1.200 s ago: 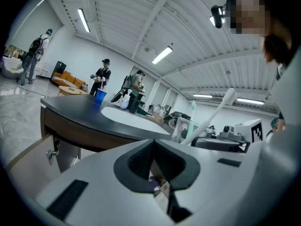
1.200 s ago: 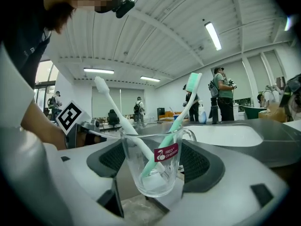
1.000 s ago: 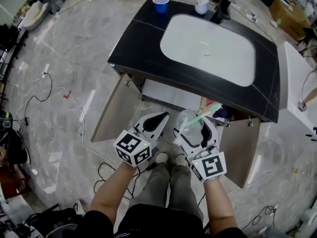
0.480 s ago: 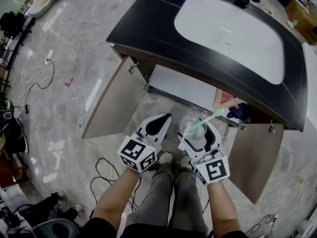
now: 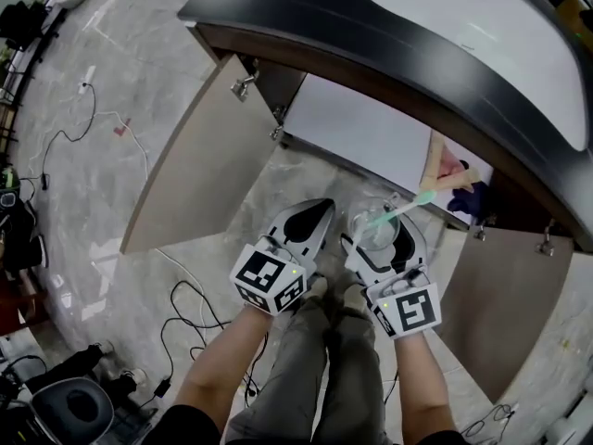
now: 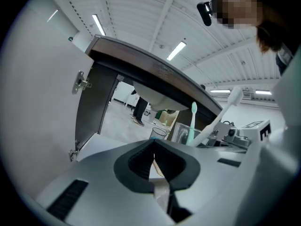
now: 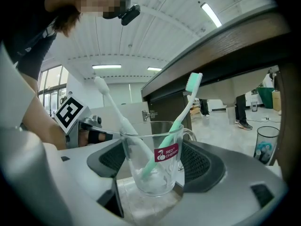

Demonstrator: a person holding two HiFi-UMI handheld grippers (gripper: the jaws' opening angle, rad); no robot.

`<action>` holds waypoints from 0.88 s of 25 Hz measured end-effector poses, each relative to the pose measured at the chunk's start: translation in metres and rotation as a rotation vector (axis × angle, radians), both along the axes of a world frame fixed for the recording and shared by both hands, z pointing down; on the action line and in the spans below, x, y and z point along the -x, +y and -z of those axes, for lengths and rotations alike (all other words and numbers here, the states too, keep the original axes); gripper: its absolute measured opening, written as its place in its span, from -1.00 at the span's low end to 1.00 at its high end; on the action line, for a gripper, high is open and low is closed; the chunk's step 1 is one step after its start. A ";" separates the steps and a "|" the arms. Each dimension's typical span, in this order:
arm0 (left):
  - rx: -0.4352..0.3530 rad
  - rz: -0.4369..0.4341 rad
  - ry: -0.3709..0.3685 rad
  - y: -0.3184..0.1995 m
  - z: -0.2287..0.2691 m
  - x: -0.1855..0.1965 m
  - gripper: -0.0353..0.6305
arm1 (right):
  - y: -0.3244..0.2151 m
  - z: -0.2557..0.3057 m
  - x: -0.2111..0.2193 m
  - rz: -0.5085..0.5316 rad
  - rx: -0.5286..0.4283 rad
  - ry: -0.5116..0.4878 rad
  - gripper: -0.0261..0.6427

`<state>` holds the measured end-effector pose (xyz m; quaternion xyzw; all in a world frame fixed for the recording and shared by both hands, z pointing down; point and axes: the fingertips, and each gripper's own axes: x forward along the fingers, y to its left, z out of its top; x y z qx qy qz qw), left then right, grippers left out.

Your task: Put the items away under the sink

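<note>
Glass cup (image 7: 157,166) has got a green toothbrush (image 7: 182,108) and a white toothbrush (image 7: 112,106) leaning in it. Right gripper (image 5: 382,232) squeezes the cup, left gripper (image 6: 154,160) is pinched together, empty.

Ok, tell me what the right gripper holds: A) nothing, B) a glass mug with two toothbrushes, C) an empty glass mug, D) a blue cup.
B: the right gripper is shut on a glass mug with a green toothbrush and a white toothbrush in it.

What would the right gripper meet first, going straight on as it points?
Probably the inside of the open cabinet; the right gripper, holding the glass cup, points into it. Depth is unclear.
</note>
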<state>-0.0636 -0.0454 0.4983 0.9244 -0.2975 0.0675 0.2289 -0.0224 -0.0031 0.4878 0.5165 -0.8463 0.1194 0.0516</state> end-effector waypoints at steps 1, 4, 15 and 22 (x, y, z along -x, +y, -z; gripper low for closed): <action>0.001 0.001 -0.001 -0.001 -0.008 0.000 -0.87 | -0.001 -0.008 0.001 0.003 -0.003 0.012 0.07; 0.001 0.002 -0.007 -0.001 -0.029 0.000 -0.87 | -0.003 -0.031 0.002 0.009 -0.010 0.031 0.07; -0.034 0.031 -0.035 -0.010 -0.109 -0.008 -0.87 | -0.008 -0.118 -0.013 -0.003 -0.011 0.016 0.07; -0.066 0.024 -0.049 -0.018 -0.155 -0.026 -0.87 | -0.018 -0.157 -0.021 0.015 -0.039 0.007 0.07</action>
